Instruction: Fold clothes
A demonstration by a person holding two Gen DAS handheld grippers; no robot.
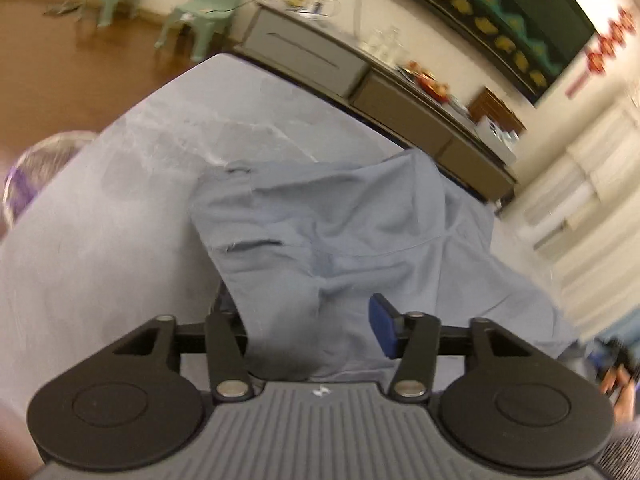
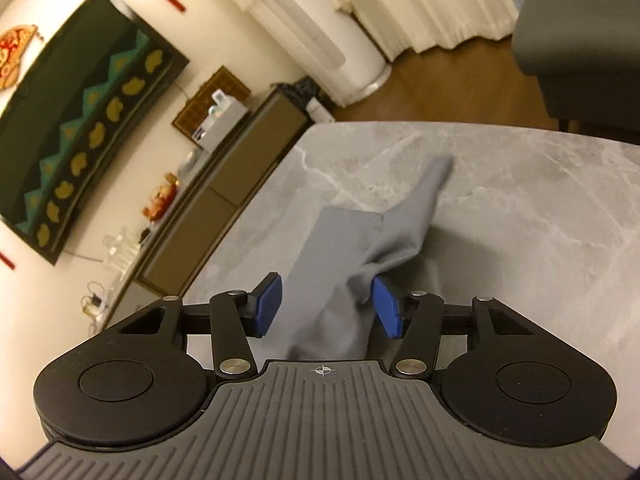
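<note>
A light blue-grey garment (image 1: 340,236) lies crumpled on the grey marble table (image 1: 120,208). My left gripper (image 1: 308,324) is open, with cloth lying between the jaws and over the left finger; only the right blue pad (image 1: 382,328) shows. In the right wrist view the same garment (image 2: 360,248) stretches away across the table (image 2: 540,208), a sleeve or corner pointing to the far side. My right gripper (image 2: 326,306) is open, its blue pads (image 2: 268,304) apart with a bunched fold of cloth between them, touching the right pad.
A low dark TV cabinet (image 1: 384,96) with small items runs behind the table, also in the right wrist view (image 2: 224,192). Two green chairs (image 1: 200,16) stand on the wooden floor. A grey sofa (image 2: 580,32) is at the far right. A white air unit (image 2: 332,44) stands by the curtains.
</note>
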